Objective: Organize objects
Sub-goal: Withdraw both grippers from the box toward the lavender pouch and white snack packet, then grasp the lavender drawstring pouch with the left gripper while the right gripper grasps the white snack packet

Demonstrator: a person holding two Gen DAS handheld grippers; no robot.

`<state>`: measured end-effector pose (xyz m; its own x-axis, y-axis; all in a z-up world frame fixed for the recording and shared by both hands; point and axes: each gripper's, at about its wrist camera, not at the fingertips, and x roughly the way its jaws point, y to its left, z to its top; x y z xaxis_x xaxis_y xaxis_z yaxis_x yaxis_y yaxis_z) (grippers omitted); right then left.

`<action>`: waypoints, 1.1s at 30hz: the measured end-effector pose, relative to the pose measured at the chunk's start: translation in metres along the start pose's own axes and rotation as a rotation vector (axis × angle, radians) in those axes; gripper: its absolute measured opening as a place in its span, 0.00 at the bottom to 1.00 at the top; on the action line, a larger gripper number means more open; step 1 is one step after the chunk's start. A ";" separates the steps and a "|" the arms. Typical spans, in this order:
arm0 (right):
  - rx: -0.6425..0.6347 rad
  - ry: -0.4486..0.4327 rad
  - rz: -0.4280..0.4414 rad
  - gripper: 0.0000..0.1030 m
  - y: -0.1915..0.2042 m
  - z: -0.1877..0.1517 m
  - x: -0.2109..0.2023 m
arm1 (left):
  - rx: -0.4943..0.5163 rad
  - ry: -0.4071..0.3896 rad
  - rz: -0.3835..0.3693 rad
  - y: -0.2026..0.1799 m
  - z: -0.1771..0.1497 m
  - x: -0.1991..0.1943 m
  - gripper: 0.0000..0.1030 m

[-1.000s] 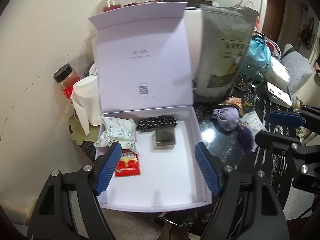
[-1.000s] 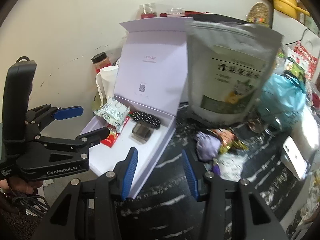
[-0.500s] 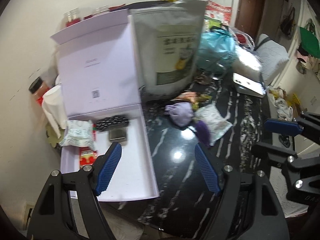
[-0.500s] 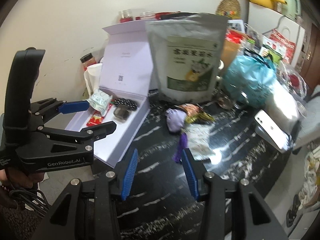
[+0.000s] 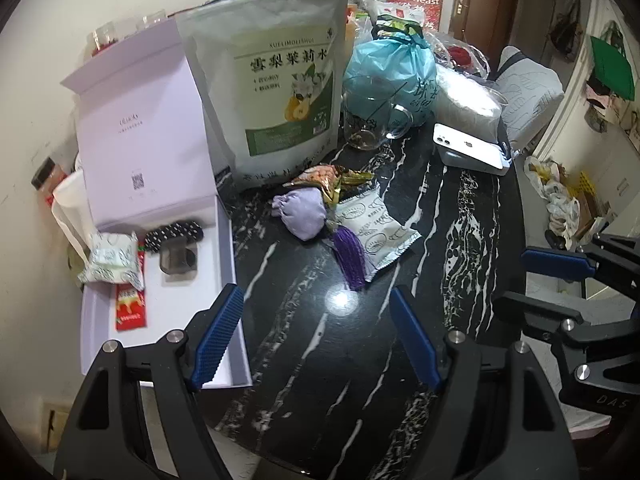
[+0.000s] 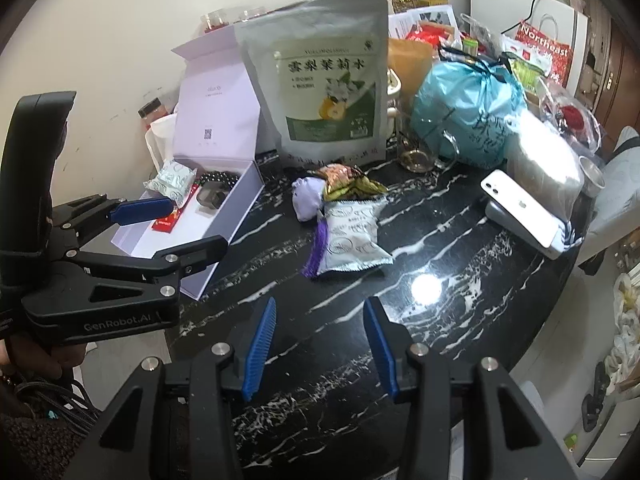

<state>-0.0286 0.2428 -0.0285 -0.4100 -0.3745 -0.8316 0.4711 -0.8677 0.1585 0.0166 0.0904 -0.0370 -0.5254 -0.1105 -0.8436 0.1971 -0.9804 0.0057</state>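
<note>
Box [image 5: 160, 320]: white gift box, lid propped up, at the table's left edge; it already holds a green-printed packet [image 5: 114, 258], a red sachet [image 5: 130, 306], a dotted black band [image 5: 174, 232] and a small dark block [image 5: 178, 258].
Box risk: its near corner sits close to the table edge, so a nudge from a gripper could push it off.
Left gripper [image 5: 316, 340]: fingers wide, nothing between them, above bare black marble [image 5: 320, 380] just right of the box.
Loose pile: purple pouch [image 5: 302, 216] with tassel [image 5: 352, 256], gold-wrapped snack [image 5: 332, 178] and white snack packet [image 5: 376, 228] lie touching one another mid-table.
Pile risk: grabbing one piece could drag its neighbours; the tassel lies over the white packet's edge and may snag.
Right gripper [image 6: 320, 344]: fingers narrower, also empty, near the pile.
Behind: tall tea bag [image 5: 284, 80] stands just behind the pile; a high reach might tip it.
Right side: glass mug [image 5: 370, 124], blue plastic bag [image 5: 390, 68] and white phone [image 5: 468, 146] are fragile bystanders.
</note>
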 end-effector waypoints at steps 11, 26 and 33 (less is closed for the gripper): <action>-0.006 0.049 0.038 0.45 -0.038 -0.003 0.033 | -0.110 0.047 0.025 -0.014 -0.005 0.041 0.72; 0.023 0.072 0.121 0.50 -0.081 0.034 0.101 | -0.189 0.055 0.093 0.005 0.027 0.111 0.72; 0.040 0.080 0.146 0.51 -0.091 0.053 0.131 | -0.167 0.047 0.110 0.012 0.046 0.144 0.72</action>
<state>-0.1663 0.2551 -0.1235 -0.2754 -0.4720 -0.8375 0.4889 -0.8189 0.3007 -0.0950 0.0552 -0.1335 -0.4549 -0.2041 -0.8668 0.3880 -0.9215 0.0133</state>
